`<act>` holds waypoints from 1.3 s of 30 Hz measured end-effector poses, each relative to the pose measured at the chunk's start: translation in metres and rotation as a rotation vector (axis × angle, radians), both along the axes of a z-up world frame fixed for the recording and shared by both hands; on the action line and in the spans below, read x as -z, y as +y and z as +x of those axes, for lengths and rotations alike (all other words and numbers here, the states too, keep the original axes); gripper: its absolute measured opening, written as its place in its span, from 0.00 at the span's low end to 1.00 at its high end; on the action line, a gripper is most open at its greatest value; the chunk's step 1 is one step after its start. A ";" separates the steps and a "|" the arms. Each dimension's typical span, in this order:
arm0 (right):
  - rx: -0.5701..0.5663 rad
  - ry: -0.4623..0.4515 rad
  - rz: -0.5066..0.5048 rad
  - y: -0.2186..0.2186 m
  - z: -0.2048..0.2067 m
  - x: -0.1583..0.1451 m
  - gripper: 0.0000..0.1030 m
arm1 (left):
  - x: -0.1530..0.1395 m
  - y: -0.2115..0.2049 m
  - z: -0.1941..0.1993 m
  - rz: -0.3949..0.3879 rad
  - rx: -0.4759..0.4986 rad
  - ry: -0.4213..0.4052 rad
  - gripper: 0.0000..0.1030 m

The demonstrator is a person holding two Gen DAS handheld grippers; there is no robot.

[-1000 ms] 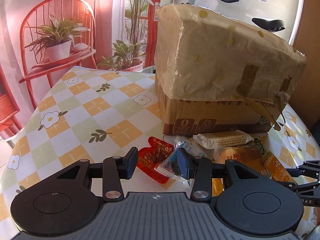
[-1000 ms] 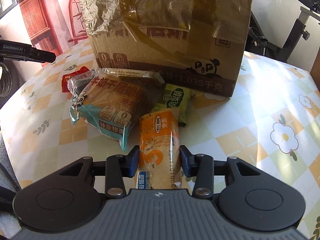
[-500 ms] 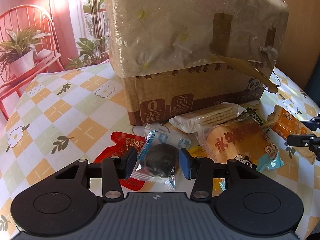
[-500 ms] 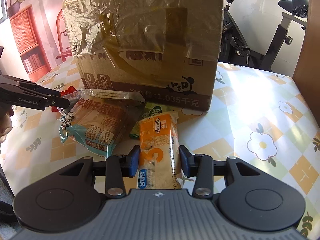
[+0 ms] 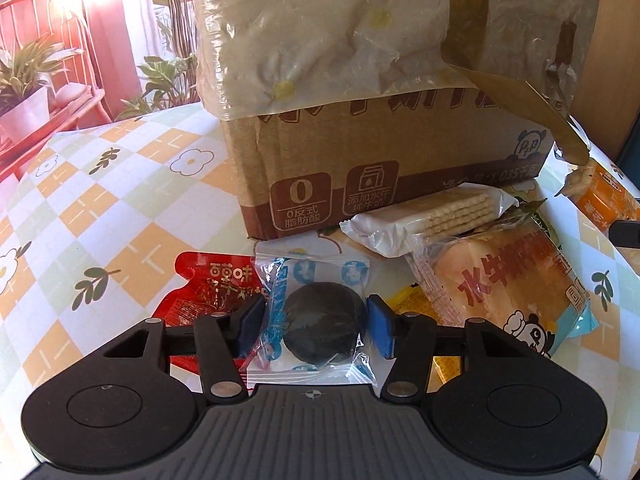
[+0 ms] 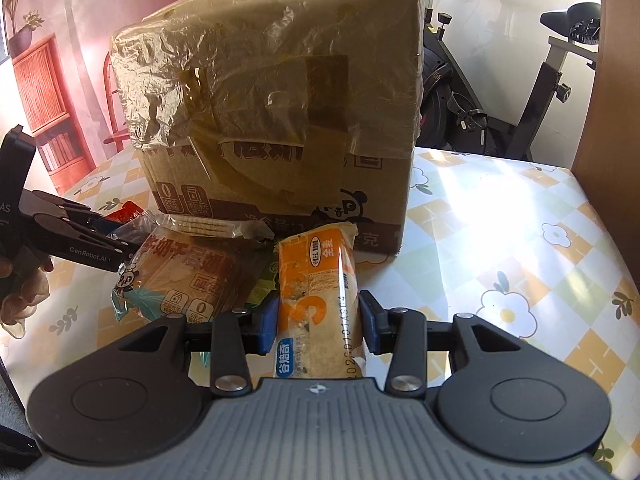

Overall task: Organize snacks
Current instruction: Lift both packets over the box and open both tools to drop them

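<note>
A clear packet with a dark round cookie lies on the checked tablecloth, partly over a red pouch. My left gripper straddles the cookie packet and its jaws are opening; the blue pads stand at the wrapper's sides without squeezing it. My right gripper is shut on an orange bread packet, which sticks out forward between its pads. That orange packet also shows at the right edge of the left wrist view. The left gripper shows at the left of the right wrist view.
A tall cardboard box wrapped in plastic film stands just behind the snacks. Against it lie a wafer packet, a panda-printed bread packet, a yellow packet and a green one. An exercise bike stands past the table.
My left gripper came down and closer to the box, settling around the cookie packet with its jaws wider. My right gripper rose slightly, still gripping the orange packet.
</note>
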State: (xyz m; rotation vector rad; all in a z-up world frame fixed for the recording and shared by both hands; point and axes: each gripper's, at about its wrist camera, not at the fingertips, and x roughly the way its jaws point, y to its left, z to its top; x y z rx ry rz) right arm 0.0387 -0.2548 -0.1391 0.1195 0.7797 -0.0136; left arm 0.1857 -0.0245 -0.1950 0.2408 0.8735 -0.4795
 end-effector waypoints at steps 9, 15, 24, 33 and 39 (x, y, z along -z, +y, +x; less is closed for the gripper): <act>0.019 -0.030 0.002 -0.006 -0.003 -0.006 0.42 | -0.015 0.015 -0.019 -0.092 -0.093 -0.030 0.46; -0.009 -0.098 0.006 -0.003 -0.004 -0.023 0.42 | -0.055 0.024 -0.043 -0.148 -0.154 -0.142 0.46; -0.043 -0.310 0.030 -0.004 -0.004 -0.086 0.42 | -0.145 0.030 -0.055 -0.209 -0.149 -0.393 0.46; -0.074 -0.411 -0.003 -0.018 0.050 -0.156 0.42 | -0.211 -0.021 -0.010 -0.255 -0.113 -0.515 0.47; -0.082 -0.335 0.016 -0.024 0.134 -0.162 0.42 | -0.211 -0.054 0.059 -0.216 -0.161 -0.441 0.47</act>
